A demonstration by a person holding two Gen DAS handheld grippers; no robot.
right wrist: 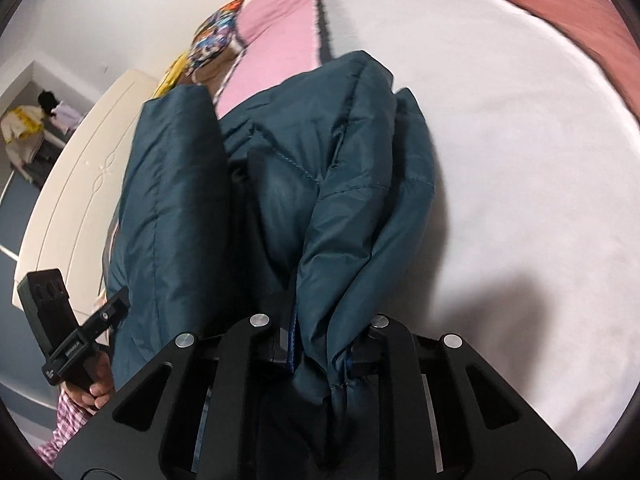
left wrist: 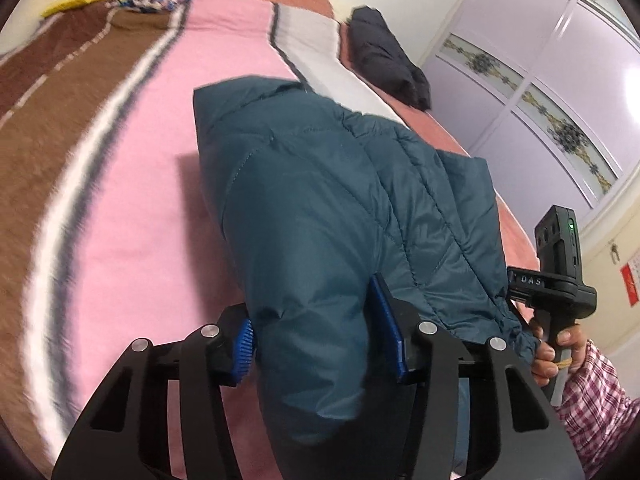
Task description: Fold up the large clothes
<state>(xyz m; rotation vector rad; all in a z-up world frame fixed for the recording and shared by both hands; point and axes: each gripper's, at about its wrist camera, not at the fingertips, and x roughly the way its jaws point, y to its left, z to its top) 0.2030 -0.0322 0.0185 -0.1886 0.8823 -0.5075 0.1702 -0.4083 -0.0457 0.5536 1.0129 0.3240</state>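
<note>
Readable text: only "DAS" on the black clamp (left wrist: 532,282) of your other handle, at 3 o'clock in the left wrist view; the red wall sticker (left wrist: 629,285) past it is too blurred to read. Teal puffer jacket (left wrist: 320,208) lies bunched on the striped blanket (left wrist: 132,184), running toward 12 o'clock from both tools. Your left gripper (left wrist: 320,340) is clamped on a fat roll of it, blue pads (left wrist: 386,320) pressing either side. Your right gripper (right wrist: 320,344) is pinched tight on a jacket fold. Dark bundle (left wrist: 384,56) at 1 o'clock on the bed.
</note>
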